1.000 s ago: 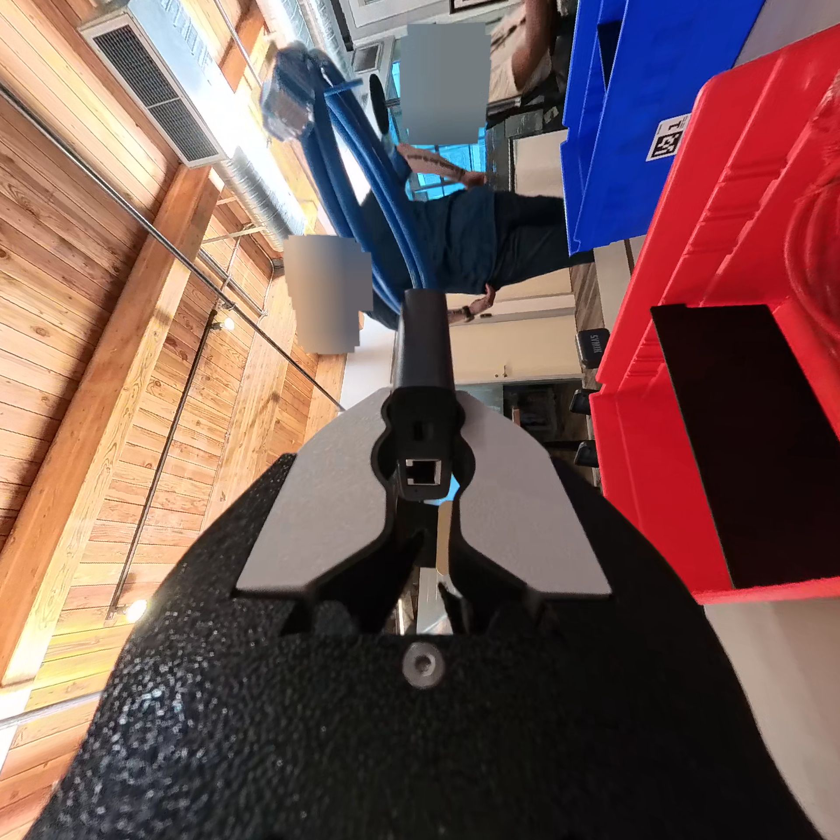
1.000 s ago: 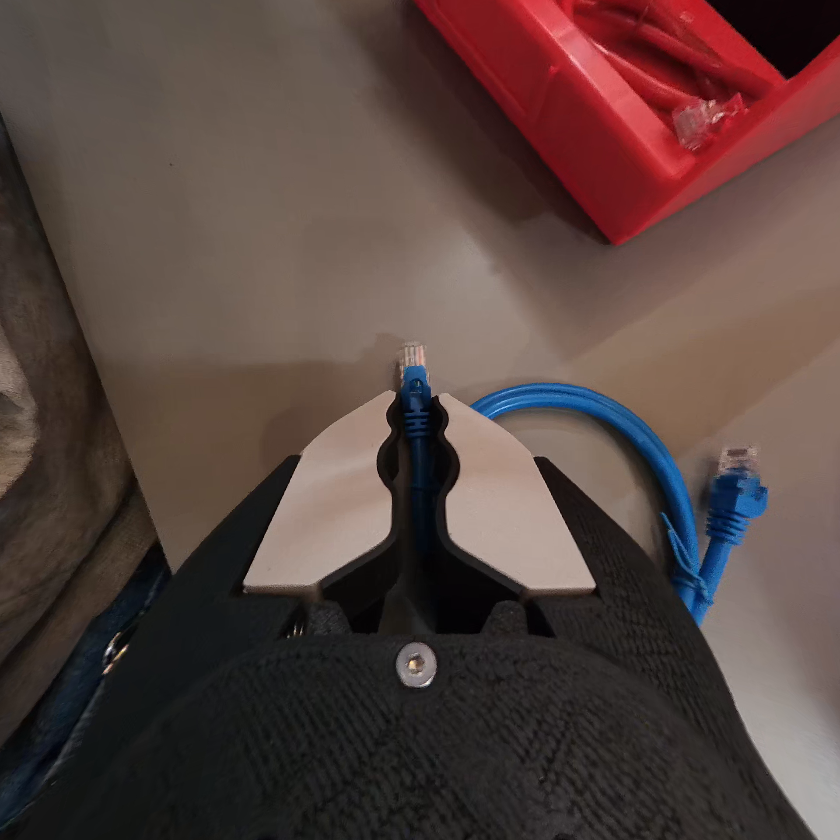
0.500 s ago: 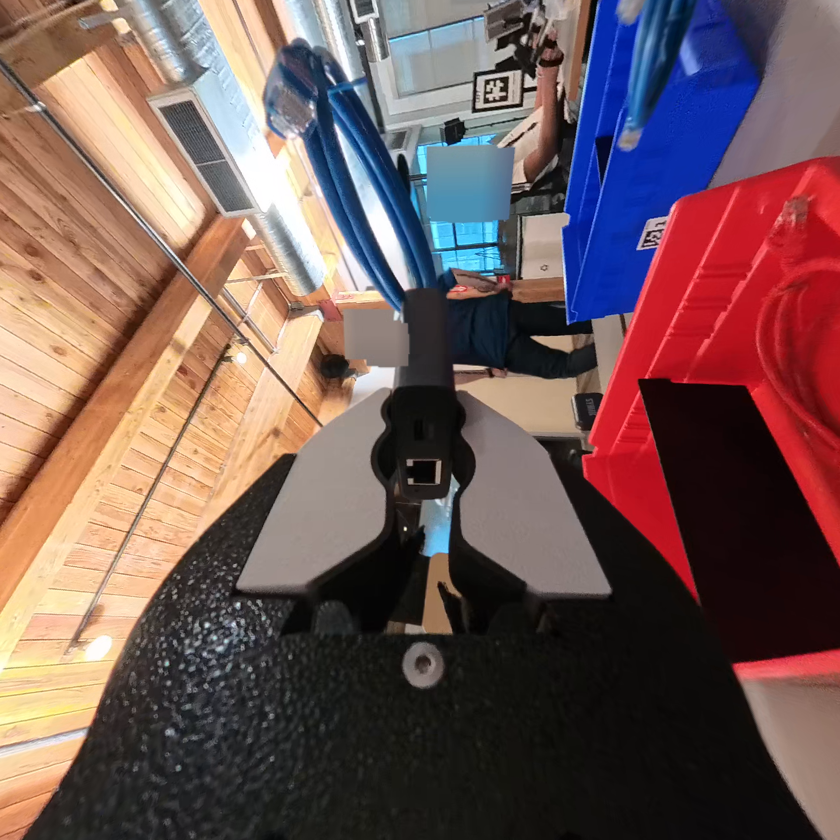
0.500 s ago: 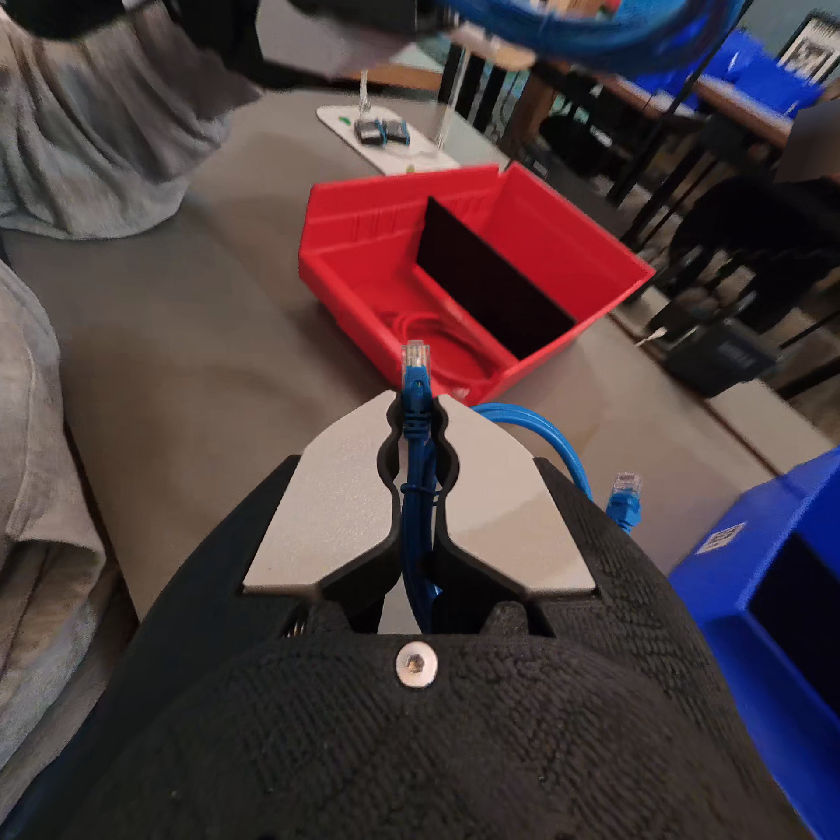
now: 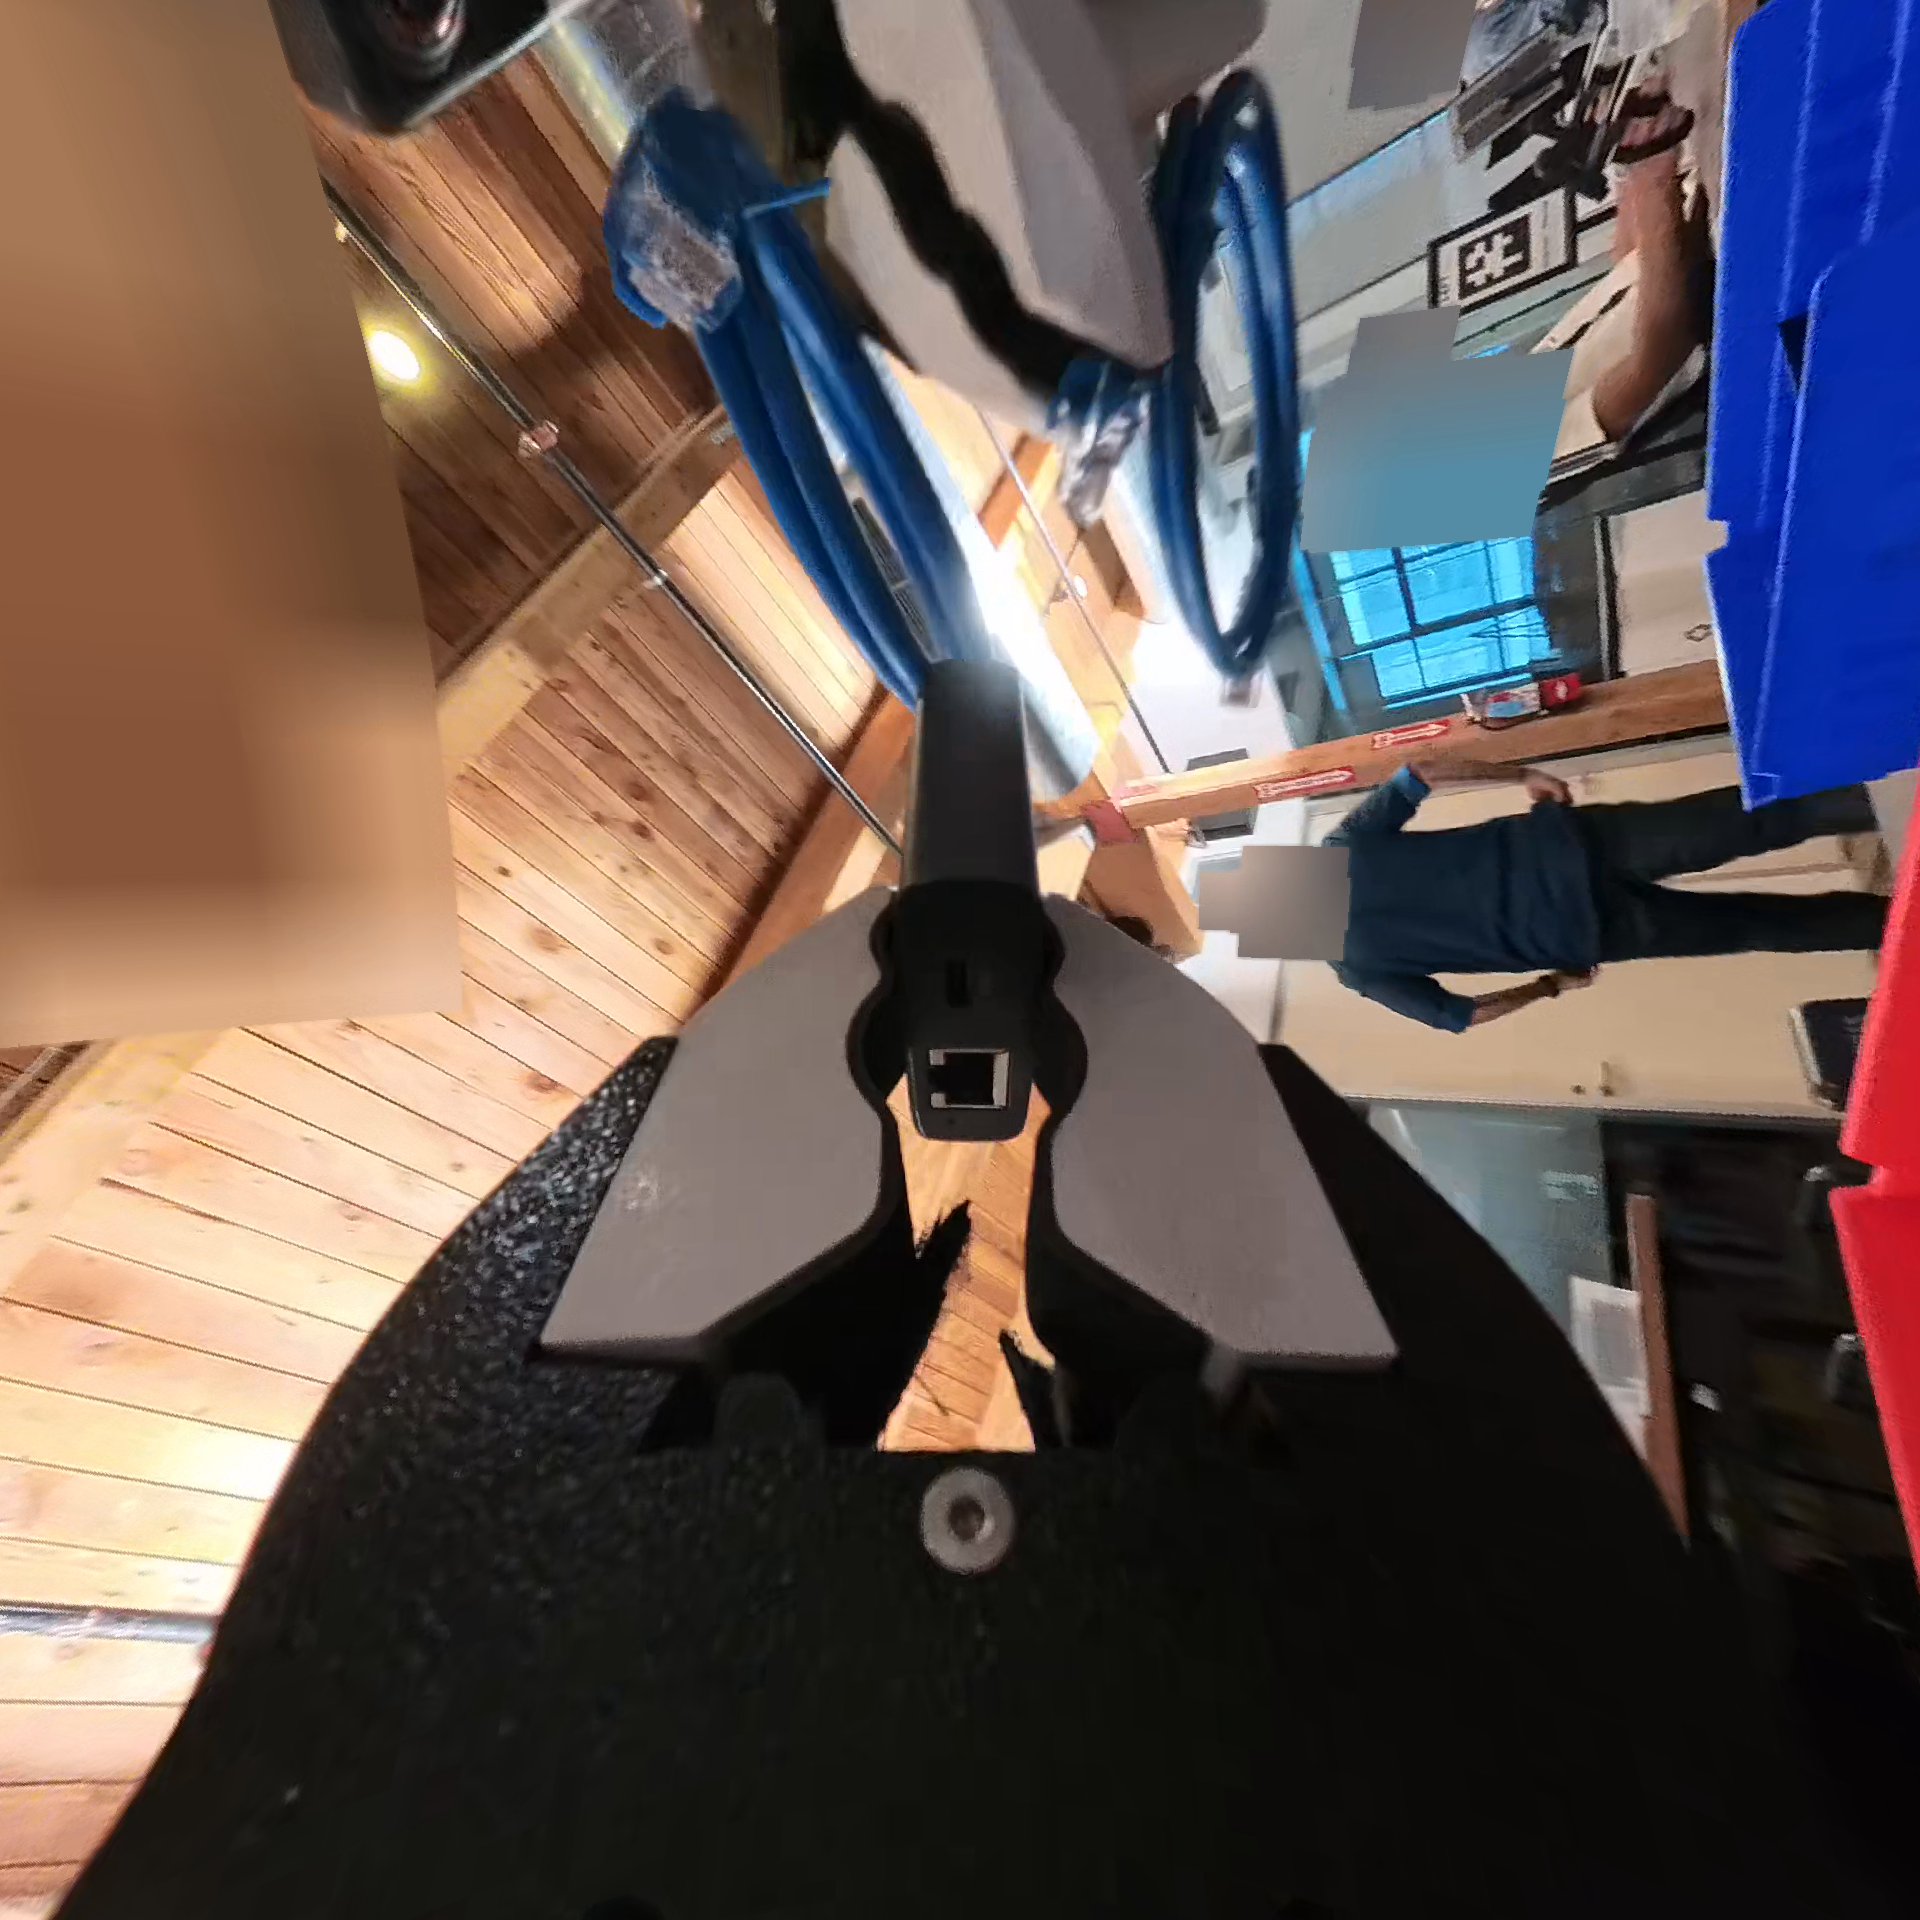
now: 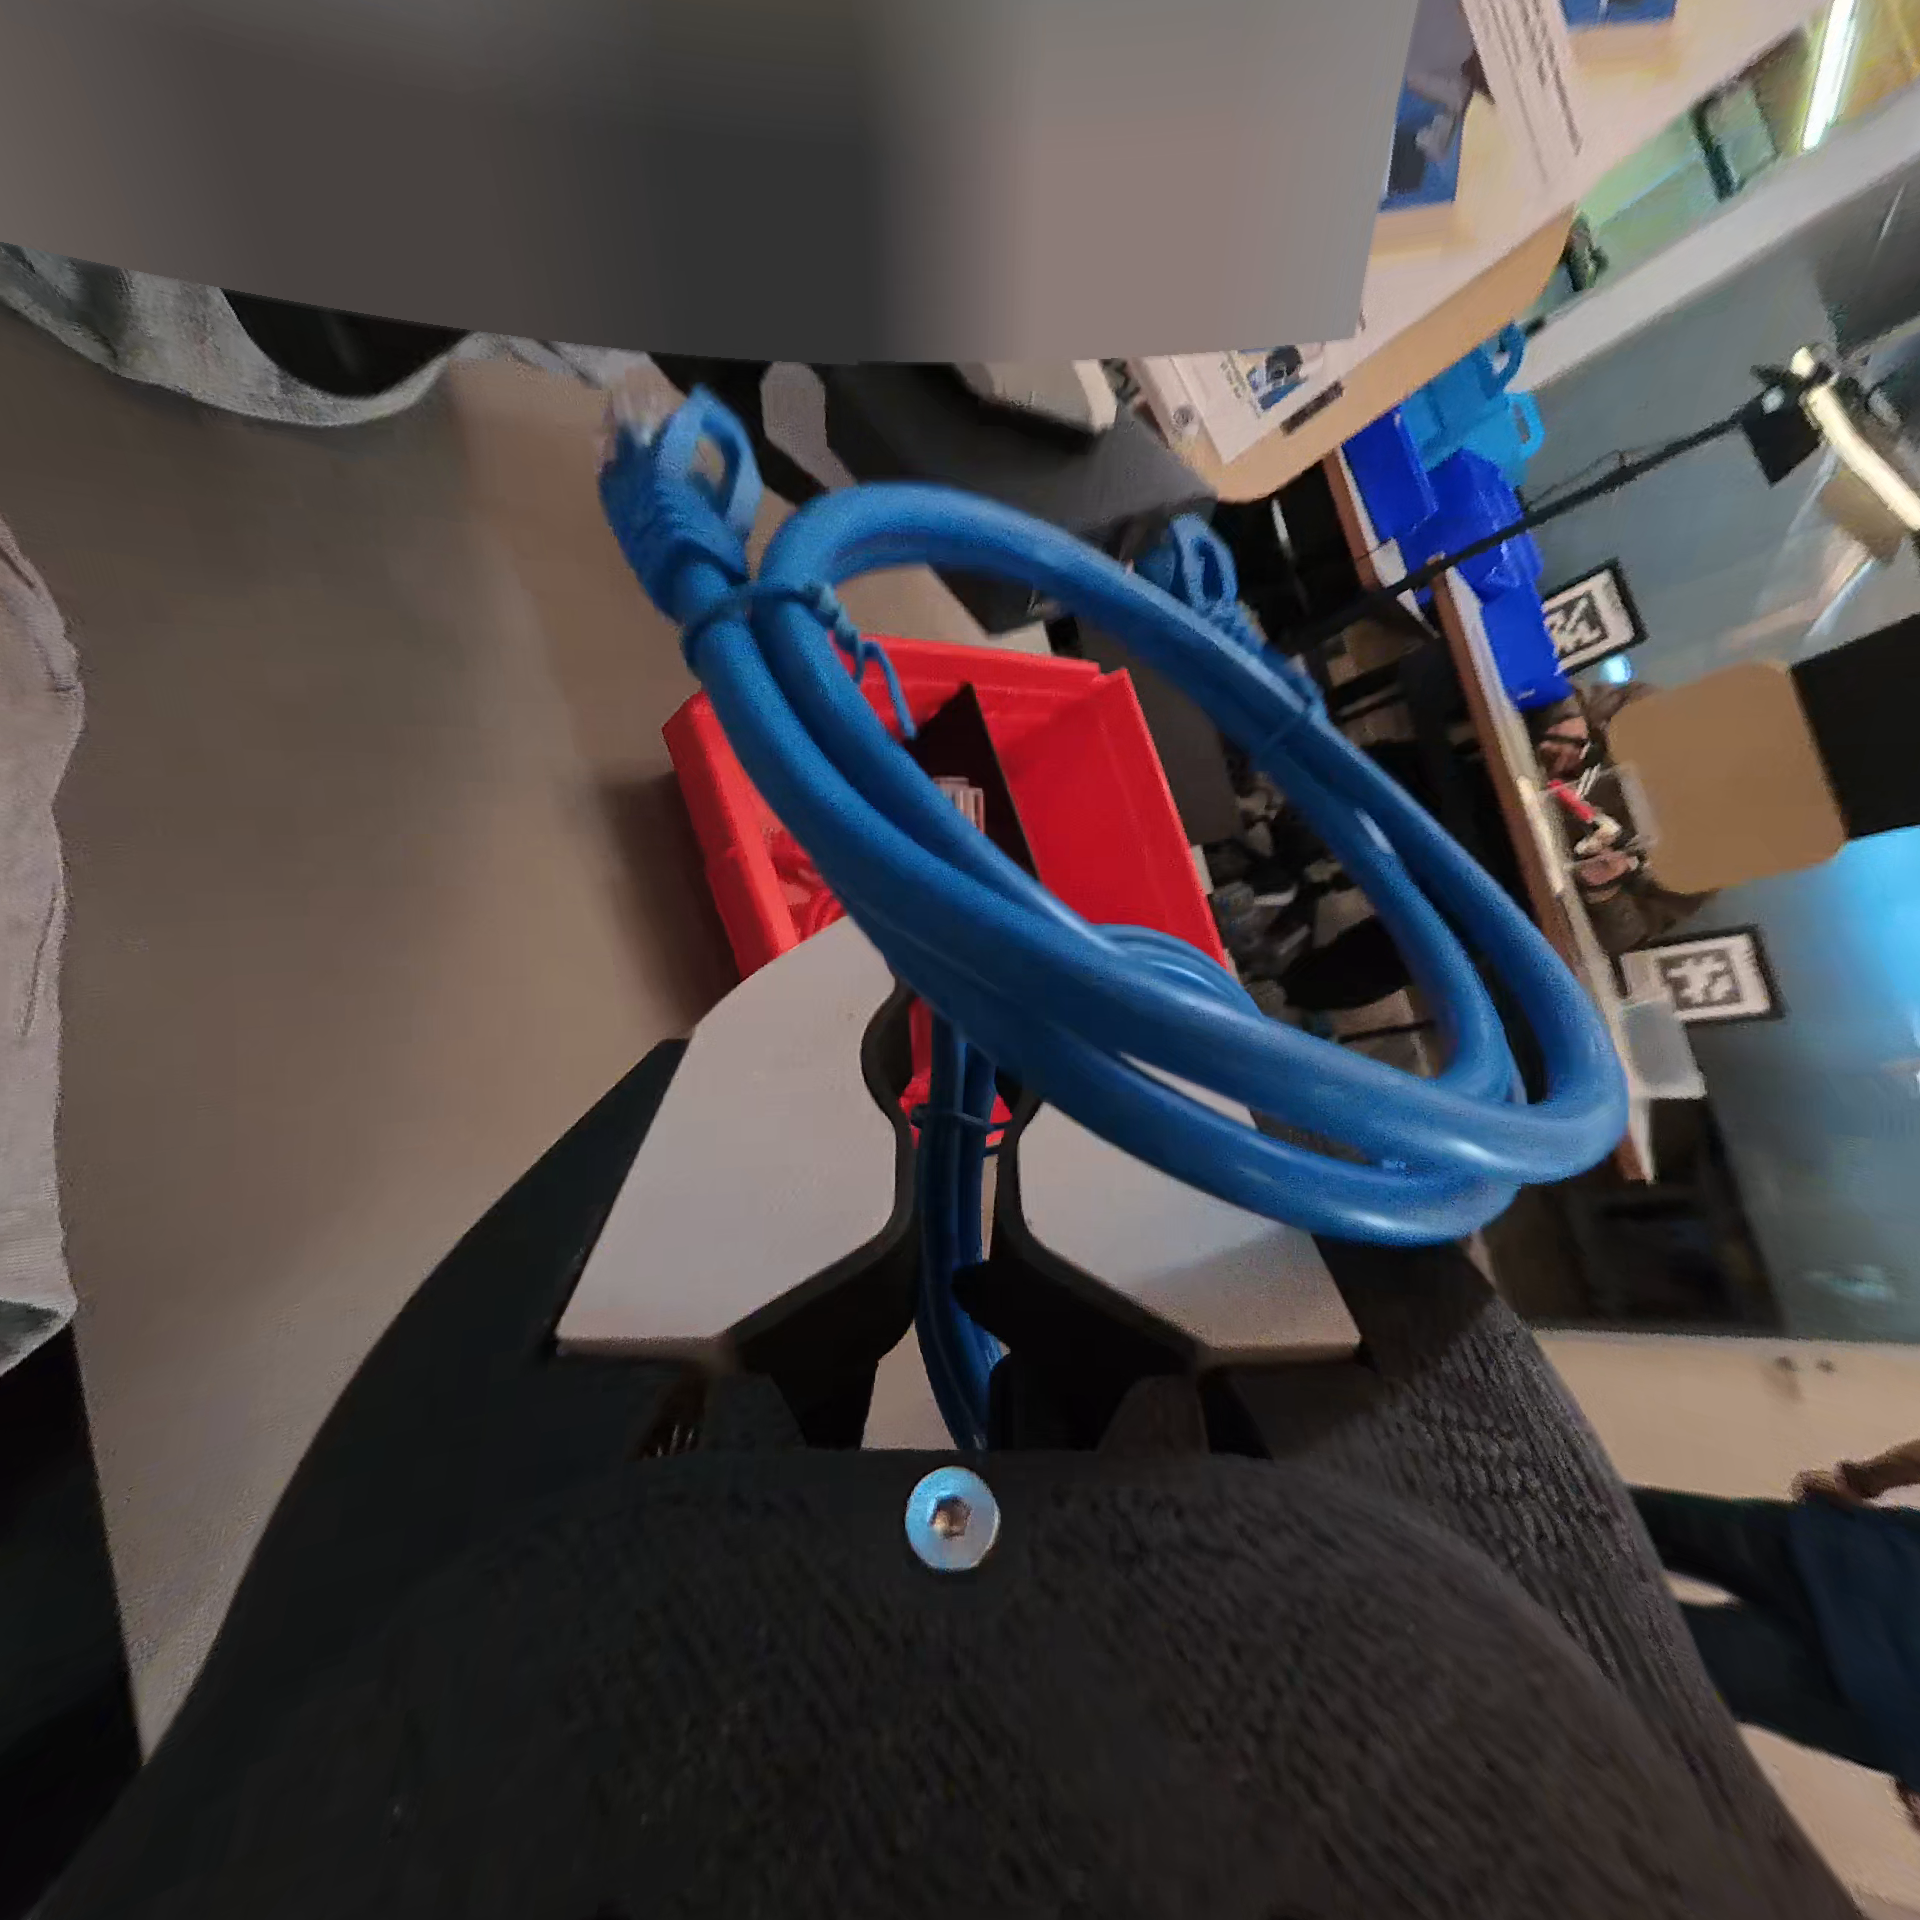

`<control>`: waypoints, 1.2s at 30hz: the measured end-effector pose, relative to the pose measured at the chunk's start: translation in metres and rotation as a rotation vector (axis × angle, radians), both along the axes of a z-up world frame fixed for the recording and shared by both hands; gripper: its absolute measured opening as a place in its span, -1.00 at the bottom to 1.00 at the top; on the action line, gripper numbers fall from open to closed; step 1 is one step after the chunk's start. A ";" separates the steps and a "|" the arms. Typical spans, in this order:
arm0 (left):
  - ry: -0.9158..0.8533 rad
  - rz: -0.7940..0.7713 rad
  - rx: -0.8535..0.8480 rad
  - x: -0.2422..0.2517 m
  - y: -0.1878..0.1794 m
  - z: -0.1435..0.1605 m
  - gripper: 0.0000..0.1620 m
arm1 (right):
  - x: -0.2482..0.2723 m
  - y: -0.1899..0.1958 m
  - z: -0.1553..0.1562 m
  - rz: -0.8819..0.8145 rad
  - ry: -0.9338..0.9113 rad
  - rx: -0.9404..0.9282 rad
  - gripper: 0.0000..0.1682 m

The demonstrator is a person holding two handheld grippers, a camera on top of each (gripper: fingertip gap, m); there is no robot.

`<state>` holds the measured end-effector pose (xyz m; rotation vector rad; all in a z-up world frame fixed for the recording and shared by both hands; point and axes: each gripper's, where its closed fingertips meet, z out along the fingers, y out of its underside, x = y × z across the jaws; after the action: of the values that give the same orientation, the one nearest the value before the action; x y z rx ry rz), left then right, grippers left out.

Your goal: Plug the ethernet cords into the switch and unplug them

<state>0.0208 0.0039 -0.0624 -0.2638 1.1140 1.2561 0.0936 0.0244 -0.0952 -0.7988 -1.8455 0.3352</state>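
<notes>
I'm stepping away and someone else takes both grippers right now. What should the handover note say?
Left gripper: shut on a black network coupler, with its empty socket facing the camera. A tied blue cable bundle runs off beyond its far end.
Right gripper: shut on a blue network cable, held in the air close to the coupler. A coiled loop of blue cable hangs in front of its fingers.
Red bin: on the grey table beyond, with a black divider inside.
No plug sits in the coupler's visible socket.
</notes>
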 end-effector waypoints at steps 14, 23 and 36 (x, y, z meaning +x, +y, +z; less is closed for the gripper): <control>0.141 0.011 0.138 0.029 -0.024 0.000 -0.75 | -0.007 -0.028 0.027 0.075 -0.063 0.268 -0.87; 0.269 0.074 0.180 0.038 -0.021 -0.012 -0.75 | -0.002 -0.023 0.012 0.082 -0.203 0.335 -0.88; 0.288 0.026 0.138 0.049 -0.020 -0.025 -0.75 | 0.004 -0.027 -0.001 0.229 -0.210 0.287 -0.88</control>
<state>0.0702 -0.0165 -0.0877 0.0088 1.2636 1.4179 0.0980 -0.0023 -0.0960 -0.4391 -2.1289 0.1271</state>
